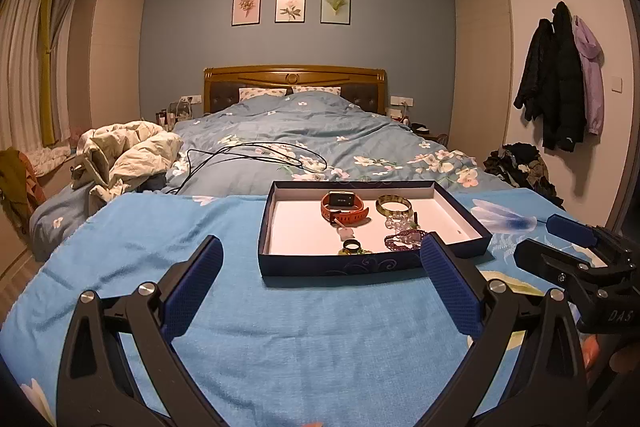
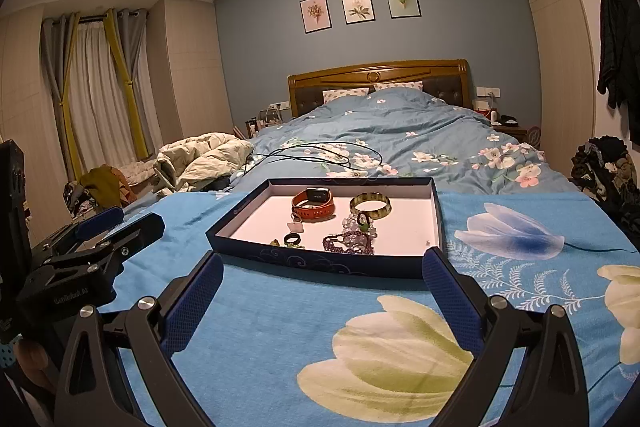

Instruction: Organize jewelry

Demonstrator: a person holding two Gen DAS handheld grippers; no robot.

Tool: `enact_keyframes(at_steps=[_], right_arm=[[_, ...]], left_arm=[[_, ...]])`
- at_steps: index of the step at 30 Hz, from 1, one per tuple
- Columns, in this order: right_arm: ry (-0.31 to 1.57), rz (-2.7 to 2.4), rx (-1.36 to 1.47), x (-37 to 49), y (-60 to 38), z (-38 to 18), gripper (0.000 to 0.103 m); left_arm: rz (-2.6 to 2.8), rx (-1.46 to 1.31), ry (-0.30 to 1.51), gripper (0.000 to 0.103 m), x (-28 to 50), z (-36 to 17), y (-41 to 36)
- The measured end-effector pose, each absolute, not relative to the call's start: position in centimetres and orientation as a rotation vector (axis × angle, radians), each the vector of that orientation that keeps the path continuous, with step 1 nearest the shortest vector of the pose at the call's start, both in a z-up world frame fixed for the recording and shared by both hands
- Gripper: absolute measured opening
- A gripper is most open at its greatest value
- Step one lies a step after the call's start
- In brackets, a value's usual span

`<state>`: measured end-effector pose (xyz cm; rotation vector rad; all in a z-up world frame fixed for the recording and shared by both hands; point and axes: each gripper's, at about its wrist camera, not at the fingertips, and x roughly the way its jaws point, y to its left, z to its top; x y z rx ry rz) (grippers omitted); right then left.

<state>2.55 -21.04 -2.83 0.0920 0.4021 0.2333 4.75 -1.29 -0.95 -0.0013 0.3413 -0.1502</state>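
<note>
A dark blue box lid (image 1: 340, 265) (image 2: 320, 263) with a white floor lies on a blue floral blanket. Inside it are an orange-strapped watch (image 1: 343, 207) (image 2: 314, 205), a green bangle (image 1: 393, 205) (image 2: 370, 204), a clear bead bracelet (image 1: 398, 223) (image 2: 358, 223), a purple bead bracelet (image 1: 402, 241) (image 2: 348, 243), a dark ring (image 1: 352, 245) (image 2: 292, 238) and a small pale pendant (image 1: 345, 234) (image 2: 295, 225). My left gripper (image 1: 322, 257) is open just short of the box's near wall, holding nothing. My right gripper (image 2: 323, 273) is open too, empty, in front of the box.
The blanket (image 1: 280, 327) (image 2: 280, 327) covers the foot of a bed with a floral duvet (image 1: 320, 135). Black cables (image 1: 248, 155) lie on the duvet. A crumpled cream coat (image 1: 132, 151) sits at the left. Coats (image 1: 560, 79) hang on the right wall above piled clothes (image 1: 516, 167).
</note>
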Motion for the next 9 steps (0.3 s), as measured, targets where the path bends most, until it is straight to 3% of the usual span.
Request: enact_keyframes(at_steps=[9], right_arm=[[0.442,0.211,0.056,3.7,-21.7,-3.3,0.096]], left_arm=[[-0.162,-0.009,0.407,0.097,5.8,-1.8,-1.3]])
